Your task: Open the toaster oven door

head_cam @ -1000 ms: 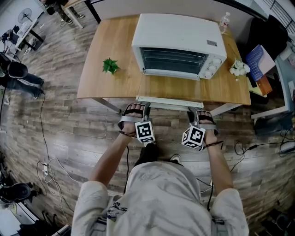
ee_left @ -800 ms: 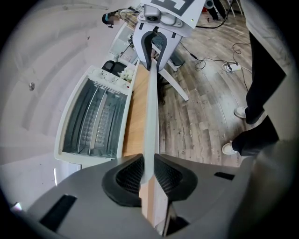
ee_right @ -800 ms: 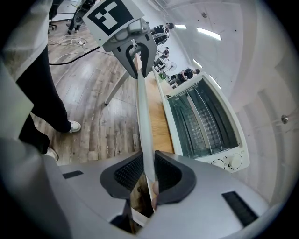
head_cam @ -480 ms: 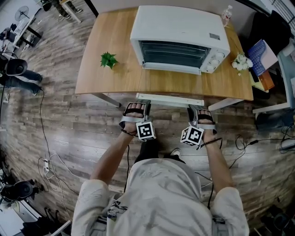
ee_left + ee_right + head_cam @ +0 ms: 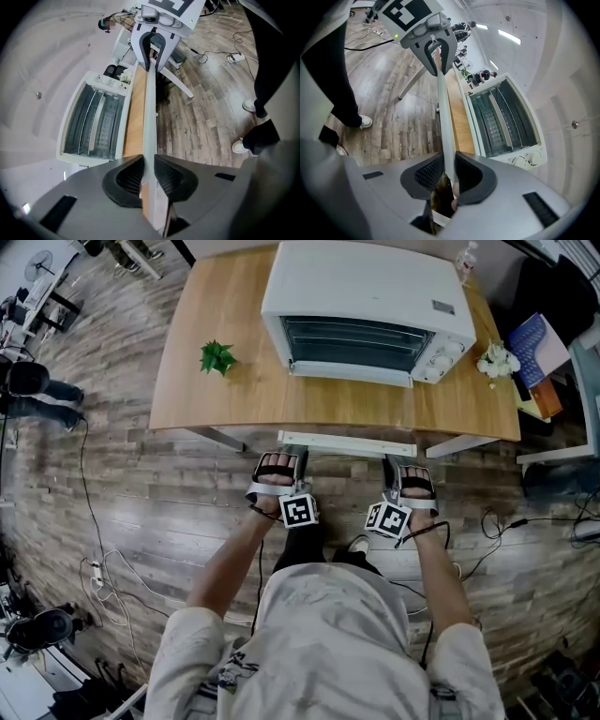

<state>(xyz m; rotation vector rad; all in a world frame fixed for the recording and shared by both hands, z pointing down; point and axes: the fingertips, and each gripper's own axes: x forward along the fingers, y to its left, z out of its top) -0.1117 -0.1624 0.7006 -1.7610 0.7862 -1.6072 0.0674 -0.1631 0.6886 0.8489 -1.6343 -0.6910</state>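
The white toaster oven (image 5: 366, 306) stands at the back of the wooden table (image 5: 216, 399); its glass door (image 5: 352, 343) looks shut against the front, with racks showing behind it. In the left gripper view the oven (image 5: 93, 122) lies to the left, and in the right gripper view the oven (image 5: 506, 122) lies to the right. Both grippers hold one long, thin white panel (image 5: 347, 443) level just in front of the table's near edge. My left gripper (image 5: 279, 457) is shut on its left end and my right gripper (image 5: 412, 468) on its right end. The panel (image 5: 149, 117) runs between the pads.
A small green plant (image 5: 217, 357) sits on the table's left part and white flowers (image 5: 497, 360) at its right end, with a bottle (image 5: 466, 261) behind the oven. Cables (image 5: 112, 568) lie on the wood floor. A dark bag and books (image 5: 539, 343) are at right.
Both grippers, still holding the white panel, have sunk a little and drawn slightly away from the table edge. The oven and table sit higher in the head view.
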